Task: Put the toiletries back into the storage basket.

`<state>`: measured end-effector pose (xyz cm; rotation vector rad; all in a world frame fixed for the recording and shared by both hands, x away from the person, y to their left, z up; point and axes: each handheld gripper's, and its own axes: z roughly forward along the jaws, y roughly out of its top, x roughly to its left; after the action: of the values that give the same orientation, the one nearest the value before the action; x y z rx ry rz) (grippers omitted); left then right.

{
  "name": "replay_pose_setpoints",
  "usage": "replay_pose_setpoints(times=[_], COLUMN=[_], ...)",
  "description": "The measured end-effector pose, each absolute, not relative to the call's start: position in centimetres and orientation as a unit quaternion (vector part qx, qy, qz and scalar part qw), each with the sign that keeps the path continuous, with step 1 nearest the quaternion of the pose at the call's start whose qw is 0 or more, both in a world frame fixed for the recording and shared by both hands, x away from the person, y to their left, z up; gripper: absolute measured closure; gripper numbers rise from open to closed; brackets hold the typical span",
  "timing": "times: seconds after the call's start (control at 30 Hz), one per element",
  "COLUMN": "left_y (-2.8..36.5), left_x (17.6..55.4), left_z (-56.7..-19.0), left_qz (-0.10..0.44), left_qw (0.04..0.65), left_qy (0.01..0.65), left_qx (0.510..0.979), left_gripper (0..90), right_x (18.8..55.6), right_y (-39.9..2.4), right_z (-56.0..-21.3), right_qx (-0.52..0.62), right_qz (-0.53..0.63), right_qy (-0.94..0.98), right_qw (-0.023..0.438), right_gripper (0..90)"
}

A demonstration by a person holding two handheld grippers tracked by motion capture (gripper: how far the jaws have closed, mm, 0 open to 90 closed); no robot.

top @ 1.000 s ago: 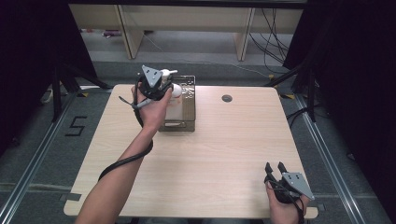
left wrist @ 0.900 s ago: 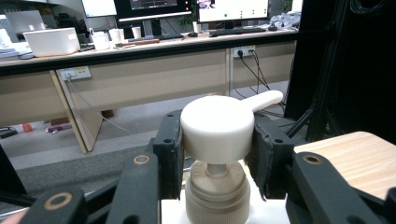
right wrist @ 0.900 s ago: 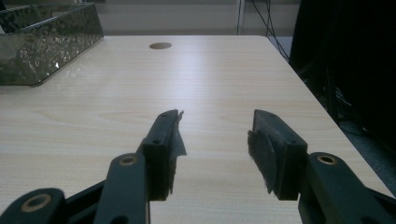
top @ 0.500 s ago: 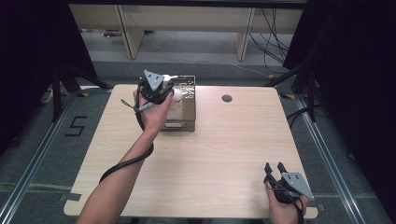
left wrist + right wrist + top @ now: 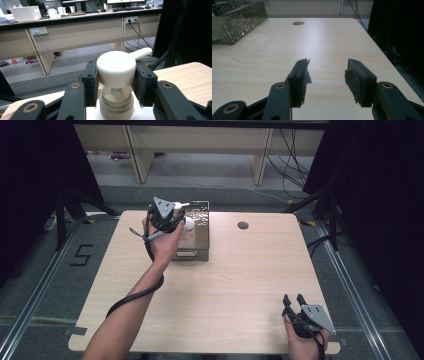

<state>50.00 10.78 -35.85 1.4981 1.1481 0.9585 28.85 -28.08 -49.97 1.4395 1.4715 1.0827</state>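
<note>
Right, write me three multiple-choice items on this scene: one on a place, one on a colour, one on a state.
1. Where does the clear tray sit?
A. Far left part of the table
B. Near right corner
C. On the floor

2. What colour is the pump head of the pump bottle?
A. Black
B. White
C. Red

3. What state is the right tool in?
A. Shut on the pump head
B. Shut on the tray
C. Open, with nothing between its jaws

Answers: 1 A, the high view shows the tray far left on the table. 2 B, it is white between the jaws of the left tool. 3 C, bare tabletop shows between its jaws.
</note>
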Motion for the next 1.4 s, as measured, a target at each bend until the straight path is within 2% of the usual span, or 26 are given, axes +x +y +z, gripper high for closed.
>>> replay_pose_setpoints(times=[0.3, 0.47, 0.5, 0.53, 0.77, 0.8, 0.9, 1.27, 1.4], left_y=[11.1, 11.2, 11.2, 11.1, 11.5, 11.6, 12.0, 14.3, 15.1], left_x=[49.8, 49.7, 49.6, 49.4, 48.5, 48.3, 47.3, 44.0, 42.8], left_z=[-35.9, -36.1, -36.2, -36.3, -36.4, -36.4, -36.5, -37.9, -38.5], left_qz=[0.395, 0.387, 0.386, 0.385, 0.381, 0.381, 0.375, 0.36, 0.354], left_qw=[0.49, 0.501, 0.501, 0.507, 0.519, 0.519, 0.522, 0.538, 0.538], left_qy=[0.47, 0.462, 0.46, 0.457, 0.449, 0.448, 0.444, 0.434, 0.431], left_qx=[0.619, 0.622, 0.623, 0.621, 0.62, 0.621, 0.625, 0.627, 0.632], left_gripper=[57.6, 46.4, 46.4, 41.4, 30.7, 30.1, 29.4, 30.3, 30.8], right_x=[28.7, 28.9, 28.9, 28.9, 28.9, 28.9, 29.0, 29.1, 28.9], right_y=[-27.7, -28.0, -28.0, -27.9, -28.0, -27.7, -28.0, -27.8, -27.3], right_z=[-50.0, -50.1, -50.1, -50.1, -50.2, -50.2, -50.2, -50.4, -50.4], right_qx=[0.58, 0.567, 0.567, 0.566, 0.564, 0.578, 0.564, 0.563, 0.581], right_qz=[0.429, 0.428, 0.428, 0.422, 0.422, 0.428, 0.422, 0.421, 0.421], right_qy=[0.579, 0.586, 0.586, 0.588, 0.589, 0.58, 0.589, 0.593, 0.587], right_qw=[0.381, 0.389, 0.389, 0.395, 0.395, 0.382, 0.396, 0.394, 0.375], right_gripper=[52.4, 52.2, 52.2, 52.1, 51.6, 51.6, 51.6, 51.4, 51.3])
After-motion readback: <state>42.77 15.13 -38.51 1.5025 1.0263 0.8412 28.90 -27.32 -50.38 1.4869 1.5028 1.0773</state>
